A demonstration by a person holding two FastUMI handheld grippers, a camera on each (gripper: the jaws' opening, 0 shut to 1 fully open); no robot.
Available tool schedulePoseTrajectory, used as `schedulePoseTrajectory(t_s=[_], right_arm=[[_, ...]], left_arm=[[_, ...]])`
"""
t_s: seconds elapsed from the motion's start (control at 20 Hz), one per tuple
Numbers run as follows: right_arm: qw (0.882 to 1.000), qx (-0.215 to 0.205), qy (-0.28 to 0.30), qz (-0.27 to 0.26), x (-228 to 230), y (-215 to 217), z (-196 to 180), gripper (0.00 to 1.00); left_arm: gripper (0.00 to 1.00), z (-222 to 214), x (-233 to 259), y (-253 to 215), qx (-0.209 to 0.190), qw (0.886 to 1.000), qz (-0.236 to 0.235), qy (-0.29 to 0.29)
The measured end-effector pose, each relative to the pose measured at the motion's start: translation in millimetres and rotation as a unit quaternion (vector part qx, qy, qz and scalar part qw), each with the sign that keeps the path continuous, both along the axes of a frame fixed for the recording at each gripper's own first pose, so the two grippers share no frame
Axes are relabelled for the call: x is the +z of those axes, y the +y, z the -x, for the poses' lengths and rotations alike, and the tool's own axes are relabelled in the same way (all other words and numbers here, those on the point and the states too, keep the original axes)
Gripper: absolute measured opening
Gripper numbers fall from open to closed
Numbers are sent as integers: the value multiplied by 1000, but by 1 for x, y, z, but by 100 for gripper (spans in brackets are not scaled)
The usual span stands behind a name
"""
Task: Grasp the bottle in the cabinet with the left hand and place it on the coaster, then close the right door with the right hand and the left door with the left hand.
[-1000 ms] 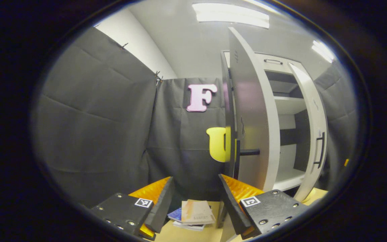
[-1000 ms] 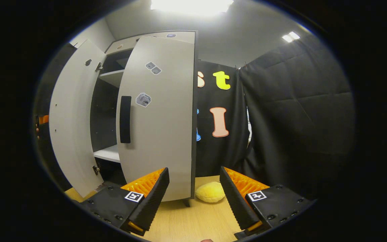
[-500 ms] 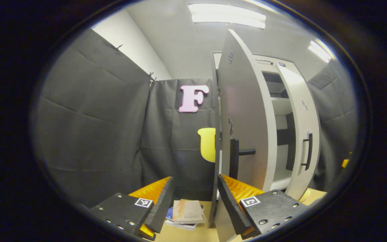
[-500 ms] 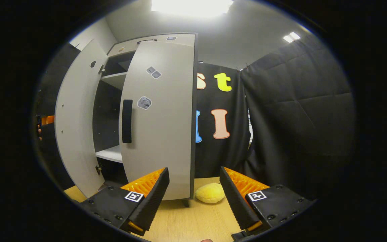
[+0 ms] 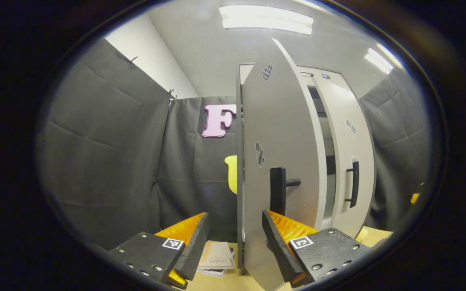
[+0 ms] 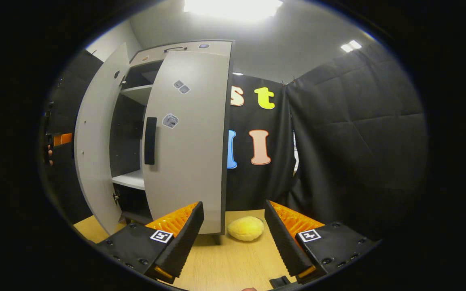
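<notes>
The cabinet's left door (image 5: 285, 141) stands partly open, its black handle (image 5: 277, 190) just above my left gripper (image 5: 233, 238). That gripper is open, the door's free edge sits between its fingers, and the right finger (image 5: 275, 242) lies against the door's outer face. The right door (image 5: 352, 161) is almost shut, handle (image 5: 354, 184) facing out. In the right gripper view the right door (image 6: 188, 141) hangs slightly ajar before the shelves, and the left door (image 6: 95, 141) stands out to the left. My right gripper (image 6: 233, 234) is open, low over the table, apart from the door.
A stack of booklets (image 5: 217, 256) lies on the wooden table behind the left door. A yellow soft lump (image 6: 245, 228) rests on the table (image 6: 225, 266) by the cabinet's right corner. A hand with the other gripper (image 6: 55, 139) shows beyond the left door.
The left door has swung toward the cabinet with my left gripper following it. The gap between the doors has narrowed. My right gripper has shifted slightly to the right, away from the right door.
</notes>
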State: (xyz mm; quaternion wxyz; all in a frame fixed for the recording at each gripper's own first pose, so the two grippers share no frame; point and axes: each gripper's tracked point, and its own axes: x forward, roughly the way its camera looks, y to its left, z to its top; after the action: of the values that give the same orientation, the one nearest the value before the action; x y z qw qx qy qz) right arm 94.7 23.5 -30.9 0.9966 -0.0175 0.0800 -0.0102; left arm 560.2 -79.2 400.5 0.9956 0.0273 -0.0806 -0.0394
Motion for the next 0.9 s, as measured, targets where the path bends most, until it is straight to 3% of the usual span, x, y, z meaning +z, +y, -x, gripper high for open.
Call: schedulePoseTrajectory(t_s=[0.05,0.1,0.25,0.4,0.5,0.55,0.6,0.7,0.8,0.85,0.9], right_arm=[[1000,-4,0,0,0,-3,2,92],[1000,-7,1,-1,-1,-7,4,96],[1000,-19,6,-3,-4,-18,11,96],[999,-33,7,-3,-5,-32,14,96],[999,-40,11,-8,-8,-38,19,92],[999,-42,13,-10,-9,-40,24,96],[999,-45,14,-10,-9,-42,28,92],[999,-49,14,-9,-9,-47,31,96],[999,-51,14,-9,-10,-49,36,92],[999,-49,15,-11,-12,-48,38,96],[999,-46,15,-12,-12,-46,39,96]], left_arm=[[86,-2,-1,-7,-7,1000,0,1],[86,-3,0,-15,-16,1000,0,3],[86,-9,-5,-46,-43,999,6,7],[72,-20,-9,-83,-72,997,8,8],[79,-32,-14,-111,-89,996,5,13],[83,-37,-18,-119,-90,996,1,14],[86,-40,-16,-124,-89,996,-3,9],[86,-42,-16,-133,-85,996,-7,5],[86,-38,-20,-143,-95,995,-8,4],[86,-37,-21,-145,-96,995,-9,4],[79,-37,-21,-145,-94,996,-12,2]])
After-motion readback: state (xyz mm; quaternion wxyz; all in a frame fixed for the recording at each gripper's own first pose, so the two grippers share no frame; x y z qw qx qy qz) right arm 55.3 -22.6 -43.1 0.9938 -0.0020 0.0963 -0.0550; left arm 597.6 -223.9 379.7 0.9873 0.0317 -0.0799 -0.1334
